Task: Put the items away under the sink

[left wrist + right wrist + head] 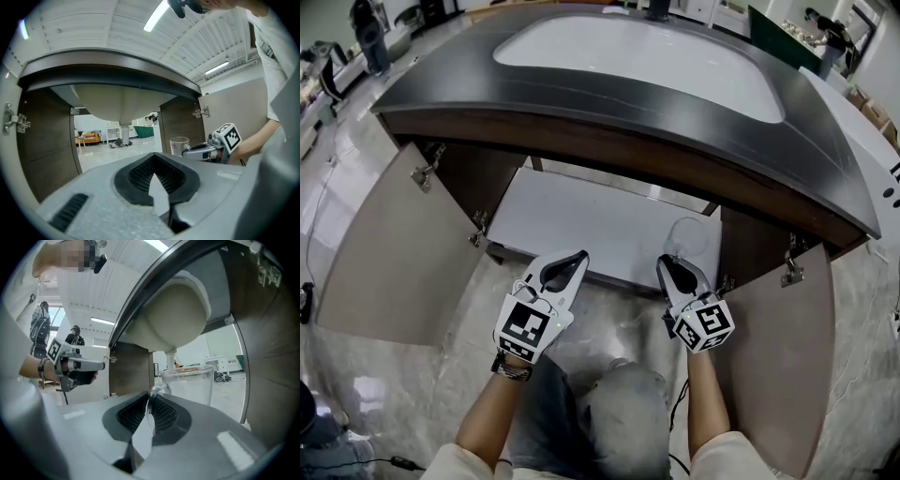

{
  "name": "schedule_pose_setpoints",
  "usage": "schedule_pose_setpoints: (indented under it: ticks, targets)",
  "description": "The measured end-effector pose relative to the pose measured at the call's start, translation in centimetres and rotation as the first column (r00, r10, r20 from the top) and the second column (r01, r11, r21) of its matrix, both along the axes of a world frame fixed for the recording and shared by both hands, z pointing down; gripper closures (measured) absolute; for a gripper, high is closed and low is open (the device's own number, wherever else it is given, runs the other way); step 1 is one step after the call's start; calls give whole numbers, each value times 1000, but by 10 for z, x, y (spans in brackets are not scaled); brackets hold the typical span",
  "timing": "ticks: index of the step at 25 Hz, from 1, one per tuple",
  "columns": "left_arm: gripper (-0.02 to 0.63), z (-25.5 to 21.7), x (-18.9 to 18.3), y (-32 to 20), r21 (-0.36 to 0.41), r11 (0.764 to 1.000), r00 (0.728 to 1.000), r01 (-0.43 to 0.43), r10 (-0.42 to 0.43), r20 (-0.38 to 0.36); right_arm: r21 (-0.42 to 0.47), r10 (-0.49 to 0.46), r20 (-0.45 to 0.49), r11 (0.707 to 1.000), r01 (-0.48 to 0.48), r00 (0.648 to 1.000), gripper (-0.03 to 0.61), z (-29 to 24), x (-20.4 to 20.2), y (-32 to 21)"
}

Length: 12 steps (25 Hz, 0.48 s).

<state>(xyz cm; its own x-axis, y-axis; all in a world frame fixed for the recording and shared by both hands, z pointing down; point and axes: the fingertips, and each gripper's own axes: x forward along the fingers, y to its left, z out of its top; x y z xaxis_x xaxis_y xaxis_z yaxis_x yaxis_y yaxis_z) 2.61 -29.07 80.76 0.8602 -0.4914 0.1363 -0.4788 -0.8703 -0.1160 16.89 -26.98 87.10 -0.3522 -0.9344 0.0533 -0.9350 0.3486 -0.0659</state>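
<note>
A clear glass mug (689,236) stands at the right side of the white cabinet floor (581,225) under the sink. My right gripper (667,262) is shut on the mug's handle; in the right gripper view the handle (151,392) sits pinched between the ribbed pads, with the mug body (201,380) just beyond. My left gripper (579,255) hovers at the cabinet's front edge, shut and empty. From the left gripper view, the mug (178,144) and the right gripper (187,150) show at the right of the opening.
Both cabinet doors hang open: the left door (389,248) and the right door (778,356). The sink bowl's underside (122,101) and its drain pipe (171,357) hang above the cabinet floor. The dark countertop (825,141) overhangs the opening.
</note>
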Motion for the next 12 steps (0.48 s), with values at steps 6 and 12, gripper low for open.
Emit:
schedule_pose_setpoints:
  ticks: [6, 12]
  targets:
    - [611, 20, 0, -6, -46, 998, 999, 42, -44, -31, -47, 11, -48, 999, -13, 999, 549, 65, 11, -21]
    - [611, 35, -4, -2, -56, 998, 999, 39, -39, 2, -161, 66, 33, 985, -60, 997, 546, 118, 30, -44]
